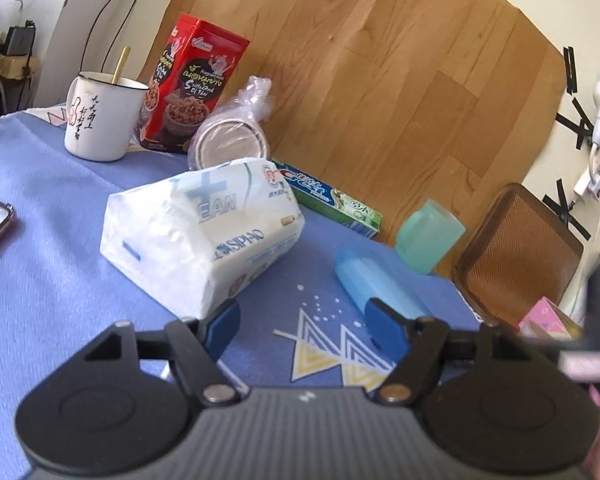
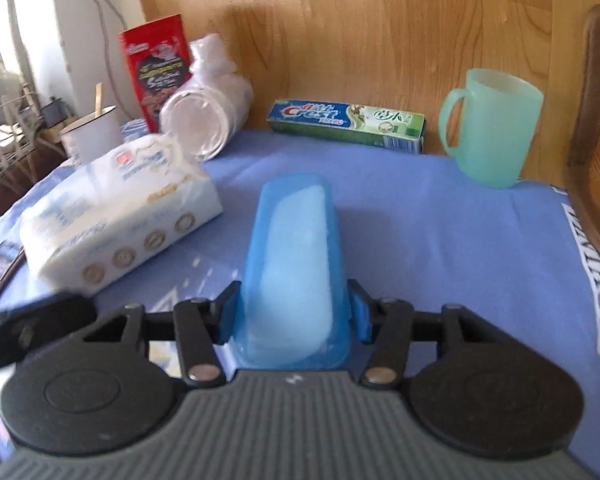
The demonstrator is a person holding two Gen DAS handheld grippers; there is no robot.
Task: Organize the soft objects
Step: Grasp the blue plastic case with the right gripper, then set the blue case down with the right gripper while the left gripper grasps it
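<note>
A white soft tissue pack lies on the blue cloth, just ahead and left of my open, empty left gripper; it also shows in the right wrist view. A translucent blue case lies lengthwise between the fingers of my right gripper, whose blue pads press its near end from both sides. The same case shows ahead of my left gripper's right finger.
A Crest toothpaste box, a green plastic mug, a bagged stack of cups, a red snack box and a white enamel mug stand along the wooden back board. A chair is at the right.
</note>
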